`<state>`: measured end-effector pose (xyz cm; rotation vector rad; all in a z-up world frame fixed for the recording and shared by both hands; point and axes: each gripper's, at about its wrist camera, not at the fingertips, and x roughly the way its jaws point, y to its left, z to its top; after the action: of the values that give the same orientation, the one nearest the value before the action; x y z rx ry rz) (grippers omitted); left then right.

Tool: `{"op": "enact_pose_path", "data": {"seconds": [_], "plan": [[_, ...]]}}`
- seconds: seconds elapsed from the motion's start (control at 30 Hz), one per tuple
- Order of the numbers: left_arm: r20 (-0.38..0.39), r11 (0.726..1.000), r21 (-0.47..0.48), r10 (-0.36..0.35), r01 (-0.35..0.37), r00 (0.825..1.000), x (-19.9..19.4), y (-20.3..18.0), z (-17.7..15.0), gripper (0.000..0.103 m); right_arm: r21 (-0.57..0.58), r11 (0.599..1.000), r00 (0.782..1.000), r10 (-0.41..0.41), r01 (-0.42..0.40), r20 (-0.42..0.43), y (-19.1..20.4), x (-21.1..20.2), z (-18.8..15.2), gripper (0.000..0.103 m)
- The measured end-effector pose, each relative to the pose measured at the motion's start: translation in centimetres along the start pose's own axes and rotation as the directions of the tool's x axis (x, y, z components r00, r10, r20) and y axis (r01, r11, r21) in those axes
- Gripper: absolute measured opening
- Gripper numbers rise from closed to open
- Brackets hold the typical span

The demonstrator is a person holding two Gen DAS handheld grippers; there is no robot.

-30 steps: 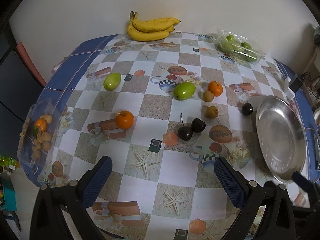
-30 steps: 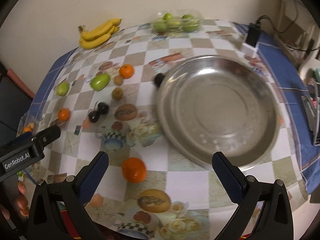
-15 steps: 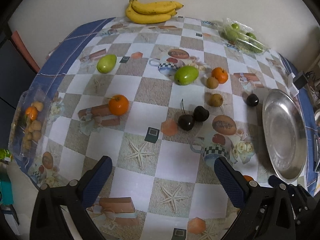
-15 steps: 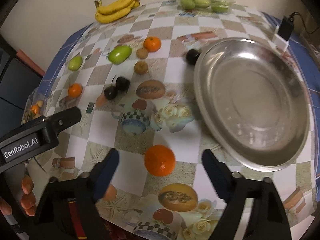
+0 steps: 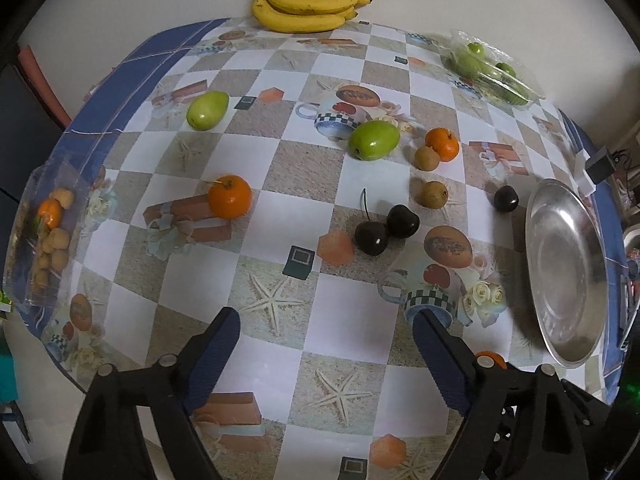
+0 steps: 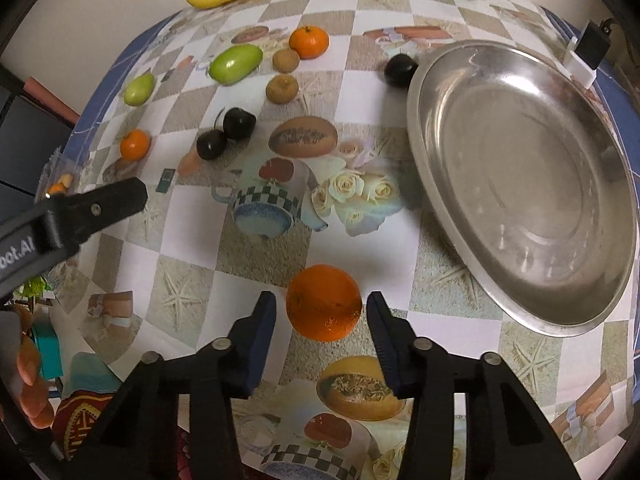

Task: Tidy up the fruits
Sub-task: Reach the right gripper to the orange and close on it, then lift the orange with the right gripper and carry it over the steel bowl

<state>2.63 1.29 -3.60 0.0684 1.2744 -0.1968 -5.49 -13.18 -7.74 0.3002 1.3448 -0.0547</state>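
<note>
A large orange (image 6: 324,308) lies on the checked tablecloth just left of the steel plate (image 6: 520,184). My right gripper (image 6: 320,300) points down over it with its jaws closing; the orange sits between the pads (image 6: 262,320) with a thin gap on each side. My left gripper (image 5: 326,320) hovers above bare cloth, its jaws closing a little with nothing between them. Ahead of it lie an orange (image 5: 230,202), two green fruits (image 5: 374,140), a small orange (image 5: 442,144), two brown fruits (image 5: 434,194) and three dark cherries (image 5: 372,238).
Bananas (image 5: 308,8) lie at the far edge by the wall. A clear box of green fruits (image 5: 492,70) stands at the back right. A plastic bag of small fruits (image 5: 48,236) hangs at the left edge. A black charger (image 6: 592,46) sits beyond the plate.
The right gripper has come down over the large orange and its jaws have narrowed around it. The left gripper has sunk slightly and its jaws have narrowed a little.
</note>
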Motion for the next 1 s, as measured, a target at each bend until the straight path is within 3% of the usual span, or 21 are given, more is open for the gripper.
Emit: {"op": "enact_pose_path", "data": {"seconds": [0.27,0.53,0.7,1.0], "plan": [[-0.015,1.000,-0.010,-0.022,0.022,1.000,0.3,0.0,1.4,0.080,0.041,0.998,0.998,0.056,-0.057,0.019,-0.9,-1.2,0.1,0.040],[-0.039,0.999,-0.027,-0.025,0.024,0.999,1.4,-1.1,4.3,0.072,0.111,0.989,0.992,0.089,-0.099,0.092,-2.1,-3.3,3.0,0.039],[-0.083,1.000,0.001,-0.025,0.025,0.996,3.5,-2.3,5.4,0.053,0.164,0.982,0.988,0.073,-0.095,0.132,-2.9,-4.3,5.5,0.039],[-0.124,0.995,0.100,0.012,0.001,0.992,6.1,-4.2,6.1,0.036,0.195,0.972,0.978,0.097,-0.133,0.186,-4.3,-5.4,8.4,0.039]]}}
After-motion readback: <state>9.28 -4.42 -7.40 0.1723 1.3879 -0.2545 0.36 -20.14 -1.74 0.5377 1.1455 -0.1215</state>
